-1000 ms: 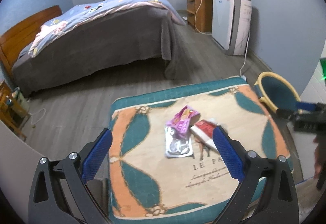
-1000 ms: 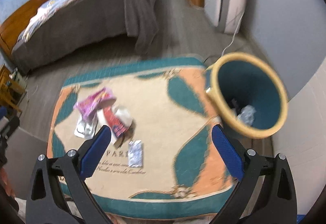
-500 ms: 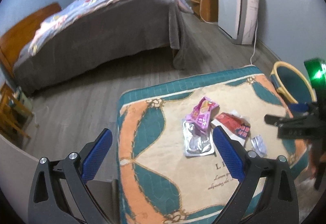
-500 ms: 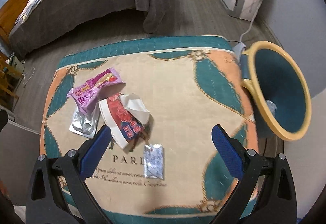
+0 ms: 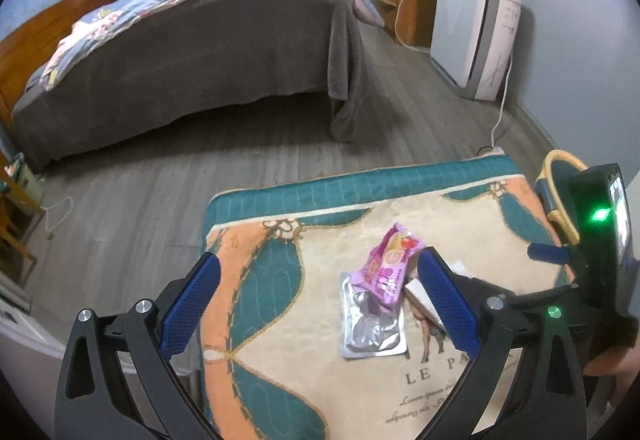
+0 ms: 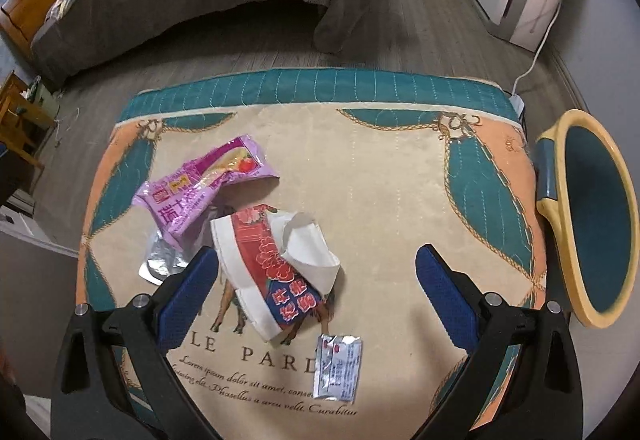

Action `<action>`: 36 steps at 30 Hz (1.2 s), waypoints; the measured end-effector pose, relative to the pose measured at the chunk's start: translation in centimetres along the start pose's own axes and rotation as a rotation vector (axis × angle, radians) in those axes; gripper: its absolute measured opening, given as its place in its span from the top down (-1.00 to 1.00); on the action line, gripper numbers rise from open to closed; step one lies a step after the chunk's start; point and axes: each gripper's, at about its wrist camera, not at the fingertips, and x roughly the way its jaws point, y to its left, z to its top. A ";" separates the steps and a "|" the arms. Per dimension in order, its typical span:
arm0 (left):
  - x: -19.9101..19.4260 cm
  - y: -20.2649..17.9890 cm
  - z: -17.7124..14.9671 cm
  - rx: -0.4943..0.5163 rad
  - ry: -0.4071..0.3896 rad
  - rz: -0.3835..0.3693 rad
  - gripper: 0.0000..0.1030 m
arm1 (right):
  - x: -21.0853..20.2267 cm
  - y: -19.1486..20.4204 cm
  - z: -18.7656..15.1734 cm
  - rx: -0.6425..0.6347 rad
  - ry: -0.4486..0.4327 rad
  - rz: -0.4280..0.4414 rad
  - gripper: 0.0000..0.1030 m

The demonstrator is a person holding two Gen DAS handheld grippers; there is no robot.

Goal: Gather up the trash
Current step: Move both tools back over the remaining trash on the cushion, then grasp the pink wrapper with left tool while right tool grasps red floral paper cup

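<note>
Trash lies on a patterned cushion [image 6: 400, 167]: a pink snack wrapper [image 6: 204, 191], a silver foil pack [image 6: 160, 260] under it, a red, white and blue paper box [image 6: 276, 272], and a small silver sachet [image 6: 338, 366] nearest me. My right gripper [image 6: 316, 280] is open and empty, hovering over the box. My left gripper [image 5: 316, 296] is open and empty above the pink wrapper [image 5: 390, 264] and foil pack [image 5: 372, 328]. A teal bin with a yellow rim [image 6: 592, 215] stands at the cushion's right edge.
A bed with a grey cover [image 5: 192, 51] stands across the wooden floor. A white appliance [image 5: 476, 27] and a wooden cabinet [image 5: 404, 7] line the right wall. A white cable [image 6: 536, 51] runs down near the cushion's far right corner.
The right gripper has swung left from over the bin and dropped closer to the trash. The left gripper has drifted left and back, so the cushion sits more to its right.
</note>
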 end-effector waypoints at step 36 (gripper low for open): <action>12.5 -3.3 -2.0 -0.002 0.348 -0.132 0.67 | 1.8 -0.7 1.0 -0.104 0.080 0.021 0.82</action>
